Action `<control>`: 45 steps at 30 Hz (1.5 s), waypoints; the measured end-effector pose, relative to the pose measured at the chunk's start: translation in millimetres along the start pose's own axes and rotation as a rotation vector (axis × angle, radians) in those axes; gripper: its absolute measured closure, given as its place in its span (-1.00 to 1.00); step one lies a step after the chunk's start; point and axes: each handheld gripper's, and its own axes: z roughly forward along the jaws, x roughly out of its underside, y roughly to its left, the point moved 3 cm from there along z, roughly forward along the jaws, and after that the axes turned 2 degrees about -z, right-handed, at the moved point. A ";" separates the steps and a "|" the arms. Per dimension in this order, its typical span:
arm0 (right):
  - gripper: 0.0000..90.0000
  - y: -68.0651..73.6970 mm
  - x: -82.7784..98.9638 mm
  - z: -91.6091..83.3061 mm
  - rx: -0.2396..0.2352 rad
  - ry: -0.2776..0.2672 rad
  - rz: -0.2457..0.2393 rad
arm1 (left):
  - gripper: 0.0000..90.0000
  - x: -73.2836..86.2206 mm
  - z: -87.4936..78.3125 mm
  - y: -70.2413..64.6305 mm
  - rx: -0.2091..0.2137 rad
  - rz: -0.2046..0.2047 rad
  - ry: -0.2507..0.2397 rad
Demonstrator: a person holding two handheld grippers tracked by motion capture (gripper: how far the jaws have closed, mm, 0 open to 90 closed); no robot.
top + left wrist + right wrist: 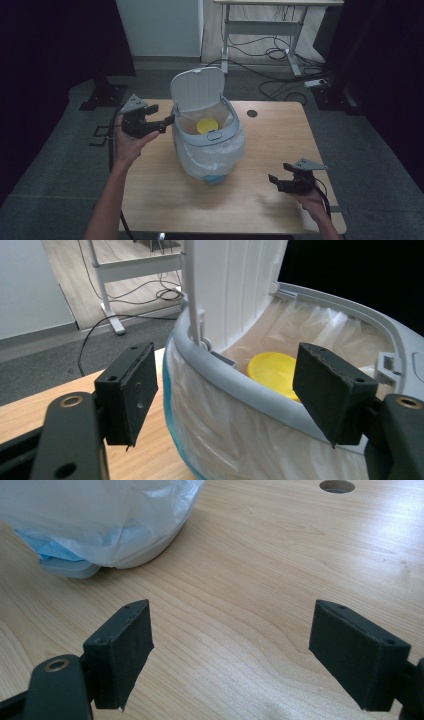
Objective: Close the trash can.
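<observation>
While its jaws gape with nothing between them, the left gripper point(169, 121) hangs at the bin's point(186, 139) nine o'clock rim, lid point(196, 89) upright. Inside lies a yellow disc point(206, 125). At four o'clock, well apart, the right gripper point(274, 183) hovers spread wide above the table point(270, 145).

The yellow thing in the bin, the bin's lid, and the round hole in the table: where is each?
yellow thing point(206, 125), high view, on its round top face.
bin's lid point(196, 89), high view, on the raised lid's inner side.
round hole point(337, 486), right gripper view, on the hole's opening.
</observation>
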 end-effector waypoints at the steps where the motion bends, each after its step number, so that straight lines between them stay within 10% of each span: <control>1: -0.63 0.0 0.0 0.0 0.000 0.000 0.000 | -0.42 0.0 0.0 0.0 0.000 0.000 0.000; 45: -0.63 -0.3 5.8 5.3 0.002 0.037 -0.002 | -0.40 -38.0 34.9 -7.6 0.068 0.048 -0.044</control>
